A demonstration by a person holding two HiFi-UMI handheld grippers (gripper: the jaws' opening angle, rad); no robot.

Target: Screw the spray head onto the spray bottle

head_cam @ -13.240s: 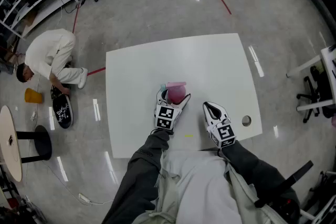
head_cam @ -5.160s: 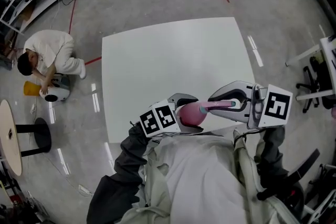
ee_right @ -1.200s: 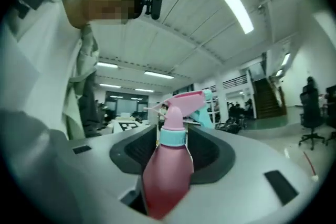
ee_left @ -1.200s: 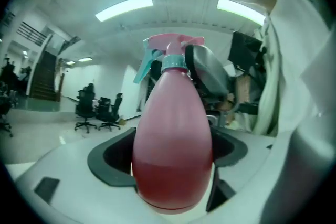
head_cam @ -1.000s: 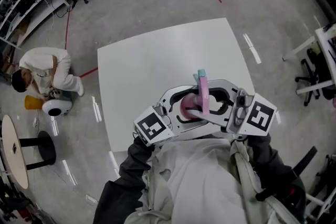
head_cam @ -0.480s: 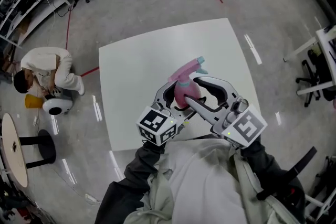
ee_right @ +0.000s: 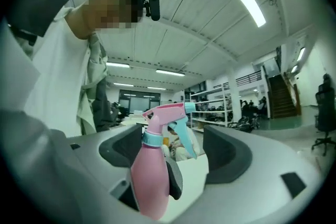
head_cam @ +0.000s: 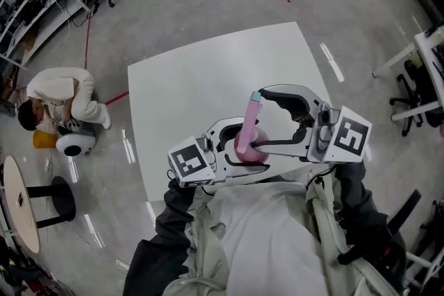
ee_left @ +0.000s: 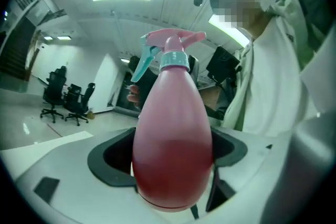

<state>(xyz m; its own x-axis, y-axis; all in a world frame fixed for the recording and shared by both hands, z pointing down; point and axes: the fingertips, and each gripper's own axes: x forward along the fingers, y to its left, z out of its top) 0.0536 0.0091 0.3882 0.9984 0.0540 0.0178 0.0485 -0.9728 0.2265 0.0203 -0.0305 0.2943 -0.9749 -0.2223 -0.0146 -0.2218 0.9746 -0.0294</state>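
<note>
Opening wide, the right gripper has just spread its jaws, which stand clear of the spray head seated on the pink bottle. The left gripper clamps the bottle's belly above the table, near its front edge. Probably a regrip for another twist, or finished.

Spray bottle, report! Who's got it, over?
Left gripper shut on the spray bottle. Right gripper jaws just opened wide, spray head between them, ungripped. Head sits on the bottle's neck. Nothing in the way.
</note>
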